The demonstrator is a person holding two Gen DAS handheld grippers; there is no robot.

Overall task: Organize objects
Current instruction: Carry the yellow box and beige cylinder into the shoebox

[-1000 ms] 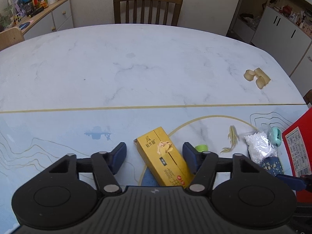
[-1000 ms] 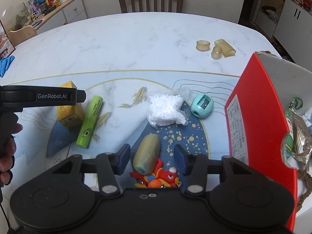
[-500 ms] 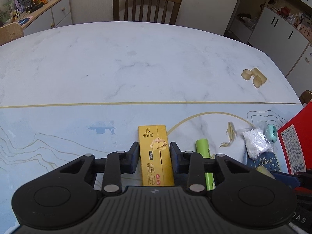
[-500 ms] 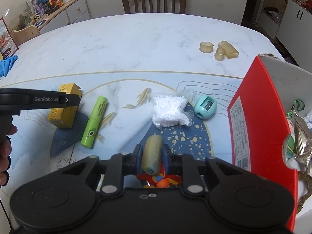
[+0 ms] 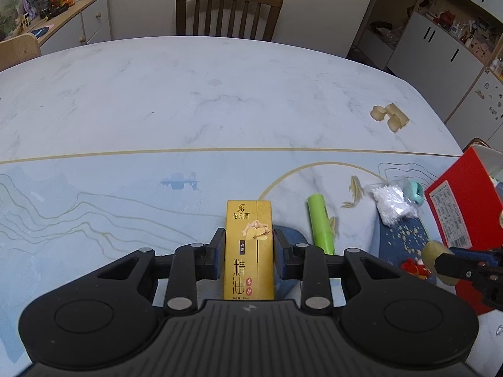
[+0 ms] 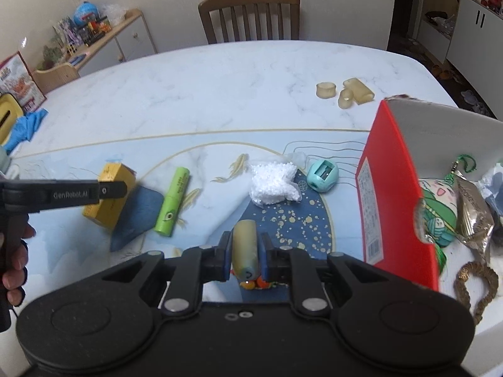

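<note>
Here, a white marble table [image 5: 188,94] carries a pale blue printed mat [image 5: 78,207] across its near half; a wooden chair [image 5: 228,12] stands at the far edge. At the right of the scene, an open red box [image 6: 396,194] sits on the near right part of the table, holding a cartoon-printed packet [image 6: 438,216] and a crumpled foil wrapper [image 6: 471,216].

The left gripper [image 5: 249,253] is closed against both long sides of a yellow carton [image 5: 249,248], which lies lengthwise between the pads over the near middle of the mat, with Chinese lettering on its upper face. The right gripper [image 6: 245,253] is clamped on a tan cylinder [image 6: 245,248], also held lengthwise along the fingers, above a small red toy [image 6: 256,282] on the dark blue patch of the mat.

A green tube [image 6: 173,201] lies on the mat just right of the carton, pointing near to far. Farther right rests a bag of white granules [image 6: 273,182], and just beside it, nearer the box, a teal pencil sharpener [image 6: 323,172]. Three beige rollers [image 6: 344,91] cluster on the bare marble at the far right, well apart from the rest. At the far left edge a blue cloth [image 6: 26,127] lies on the table.
</note>
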